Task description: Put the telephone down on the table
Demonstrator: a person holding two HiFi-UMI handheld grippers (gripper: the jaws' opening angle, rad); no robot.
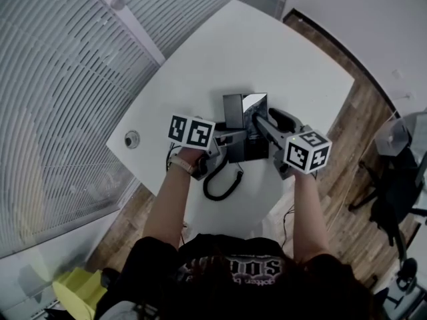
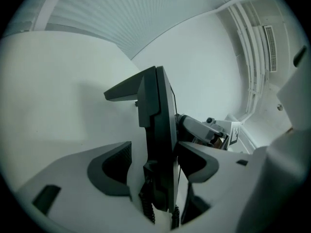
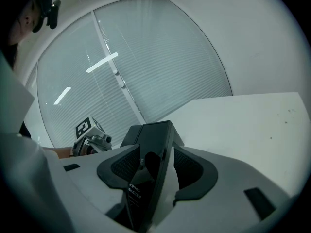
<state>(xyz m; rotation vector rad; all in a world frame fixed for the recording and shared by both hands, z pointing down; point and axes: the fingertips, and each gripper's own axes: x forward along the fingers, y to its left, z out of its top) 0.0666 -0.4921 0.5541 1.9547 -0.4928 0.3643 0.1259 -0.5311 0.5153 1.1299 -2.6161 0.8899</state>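
- White worktop [image 1: 220, 52] with a rounded corner fills the middle of the head view, and both our tools meet over it.
- Our left tongs [image 2: 154, 149] stand open. The telephone [image 2: 158, 106] is between the two pads, but on the left side we see a strip of white worktop between pad and casing, so this tool does not press on it.
- Our right tongs [image 3: 156, 152] are closed on the telephone. Both dark pads lie against its thin body, one from each side.
- The telephone is turned on its edge, almost upright, between the two tools near the middle of the worktop. We cannot tell if its lower edge touches the surface.
- Its coiled cord [image 1: 223, 179] makes a dark loop on the worktop on our side of the telephone, just beside our left wrist.
- Each tool carries a cube with square markers: the left cube [image 1: 191, 132] and the right cube [image 1: 307, 150].
- A small round fitting [image 1: 132, 139] sits near the left edge of the worktop, well apart from the telephone.
- Around the worktop we see slatted blinds [image 1: 60, 79] on the left and a wooden floor [image 1: 347, 152] on the right.
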